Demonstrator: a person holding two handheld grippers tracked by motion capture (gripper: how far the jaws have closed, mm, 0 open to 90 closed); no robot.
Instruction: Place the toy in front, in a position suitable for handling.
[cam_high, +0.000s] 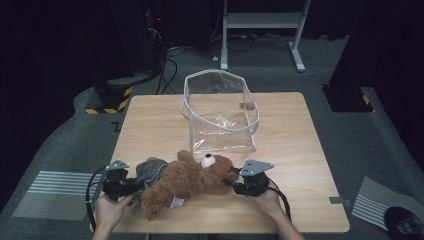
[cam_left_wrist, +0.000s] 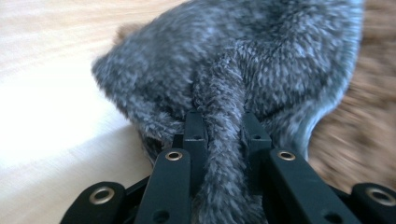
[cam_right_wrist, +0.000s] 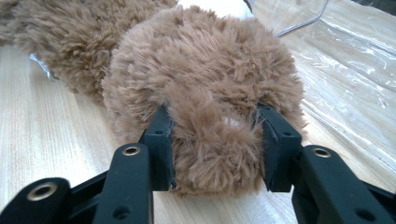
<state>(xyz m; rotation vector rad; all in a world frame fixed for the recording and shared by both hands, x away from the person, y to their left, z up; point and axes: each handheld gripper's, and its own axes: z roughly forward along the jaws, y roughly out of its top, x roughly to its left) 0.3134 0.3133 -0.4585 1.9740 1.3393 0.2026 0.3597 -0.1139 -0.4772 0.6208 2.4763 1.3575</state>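
Note:
A brown teddy bear (cam_high: 192, 179) lies on its back across the front of the wooden table (cam_high: 300, 150), its head to the right. A grey fuzzy garment (cam_high: 152, 169) covers its left end. My left gripper (cam_high: 136, 185) is shut on a pinched fold of that grey fabric (cam_left_wrist: 243, 60), which runs between the jaws of the left gripper (cam_left_wrist: 223, 128). My right gripper (cam_high: 231, 181) is shut on a rounded lobe of the bear's fur (cam_right_wrist: 205, 70) at its head end. In the right gripper view that lobe bulges between the jaws of the right gripper (cam_right_wrist: 215, 140).
A clear plastic bag (cam_high: 220, 107) stands open just behind the bear at mid-table, and its edge (cam_right_wrist: 345, 60) lies right of the bear's head. Bare tabletop lies on both sides of the bag. A white stand and cables are on the floor beyond.

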